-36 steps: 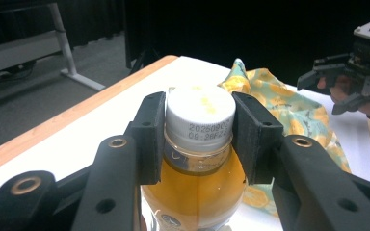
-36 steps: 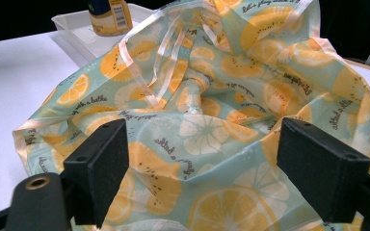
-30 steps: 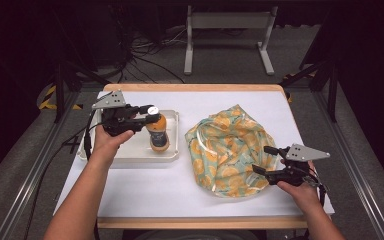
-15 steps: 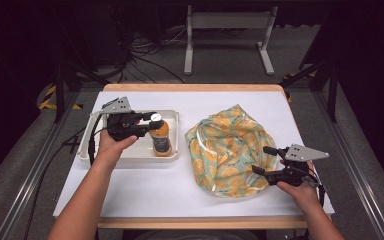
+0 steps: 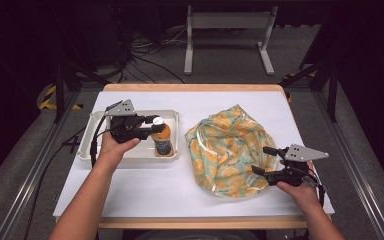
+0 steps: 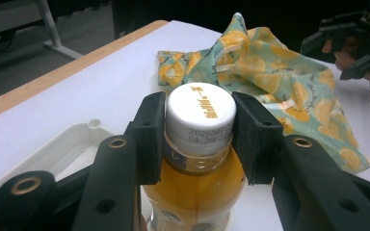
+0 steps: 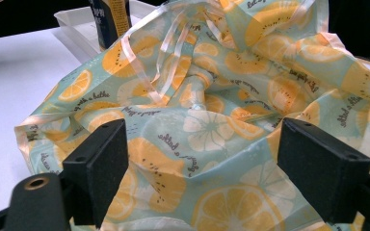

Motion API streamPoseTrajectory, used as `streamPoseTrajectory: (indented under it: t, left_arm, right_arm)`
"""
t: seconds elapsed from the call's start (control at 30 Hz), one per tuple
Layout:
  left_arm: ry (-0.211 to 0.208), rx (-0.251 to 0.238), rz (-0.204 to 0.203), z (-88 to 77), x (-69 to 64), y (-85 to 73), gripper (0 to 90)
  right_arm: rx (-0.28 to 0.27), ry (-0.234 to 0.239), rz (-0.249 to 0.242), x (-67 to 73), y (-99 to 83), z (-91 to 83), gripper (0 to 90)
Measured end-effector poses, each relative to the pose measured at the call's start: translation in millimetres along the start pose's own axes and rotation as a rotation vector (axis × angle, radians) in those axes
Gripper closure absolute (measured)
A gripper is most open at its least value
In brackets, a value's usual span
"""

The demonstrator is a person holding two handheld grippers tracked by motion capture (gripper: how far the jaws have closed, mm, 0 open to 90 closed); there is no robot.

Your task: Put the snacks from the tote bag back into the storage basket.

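On the white table [image 5: 145,195] a fruit-print bag [image 5: 230,150] lies crumpled before the right gripper [image 5: 266,161], whose jaws gape apart, while the left gripper [image 5: 152,127] clamps the white cap of the orange bottle [image 5: 162,142] upright in the tray [image 5: 92,145].

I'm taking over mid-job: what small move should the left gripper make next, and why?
Probably lift straight up. The left gripper is shut on the bottle at its white cap, and the bottle stands in the tray. The bag lies beside it, with the right gripper open at its edge.
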State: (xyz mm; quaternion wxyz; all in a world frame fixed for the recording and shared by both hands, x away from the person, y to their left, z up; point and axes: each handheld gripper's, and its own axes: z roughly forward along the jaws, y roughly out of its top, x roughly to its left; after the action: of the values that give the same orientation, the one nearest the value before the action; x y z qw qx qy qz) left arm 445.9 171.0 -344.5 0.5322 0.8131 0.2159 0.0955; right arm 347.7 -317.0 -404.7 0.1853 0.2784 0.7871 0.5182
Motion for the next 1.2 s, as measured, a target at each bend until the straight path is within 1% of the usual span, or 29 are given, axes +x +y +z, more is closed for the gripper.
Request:
streamPoseTrajectory:
  t: [0.07, 0.3, 0.4, 0.43, 0.5, 0.57, 0.63, 0.7, 0.77, 1.0, 1.1, 1.2]
  left_arm:
    - [-0.001, 0.004, 0.001, 0.4, -0.6, -0.3, 58.3]
    - [0.003, 0.018, 0.024, 2.2, -5.1, 1.1, 57.9]
    - [0.003, 0.025, 0.024, 2.5, -6.4, 1.3, 55.9]
    - [0.007, 0.025, 0.03, 2.8, -7.2, 1.6, 55.9]
    - [0.004, 0.013, 0.024, 1.7, -7.8, 2.3, 51.2]
    - [0.004, 0.004, 0.018, 0.4, -7.4, 2.8, 49.7]
    - [0.01, -0.01, 0.006, -0.7, -6.8, 3.1, 42.4]
    - [0.014, -0.016, 0.005, -3.1, -6.9, 3.3, 40.9]
    - [0.015, -0.021, 0.003, -6.7, -9.0, 4.3, 38.7]
    - [0.034, -0.057, 0.036, -23.6, -20.9, 8.4, 36.1]
    - [0.046, -0.062, 0.042, -33.6, -27.2, 9.0, 34.0]
    - [0.043, -0.068, 0.044, -45.5, -34.9, 7.7, 33.7]
  right_arm:
    - [0.0, 0.0, 0.001, -0.1, 0.1, -0.1, 19.0]
    - [0.003, 0.001, 0.0, 0.3, 0.1, 0.6, 18.9]
    - [0.003, 0.001, 0.0, 0.0, 0.0, 0.7, 18.9]
    - [0.004, 0.001, 0.0, -0.1, -0.2, 0.9, 18.9]
    - [0.008, 0.0, 0.001, 0.1, -0.5, 1.1, 18.9]
    - [0.007, 0.002, 0.0, 0.3, -0.6, 1.0, 18.9]
    - [0.006, -0.001, -0.001, 0.5, -0.6, 0.5, 18.9]
    - [0.005, -0.002, 0.0, 0.5, -0.6, 0.2, 18.9]
    - [0.005, -0.003, 0.0, 0.5, -0.6, 0.1, 18.9]
    - [0.002, -0.004, -0.003, 1.7, 0.0, -0.5, 18.9]
    - [-0.001, -0.004, -0.004, 1.4, 0.3, -1.3, 18.9]
    - [0.0, -0.005, -0.002, 1.6, 0.9, -0.9, 18.9]
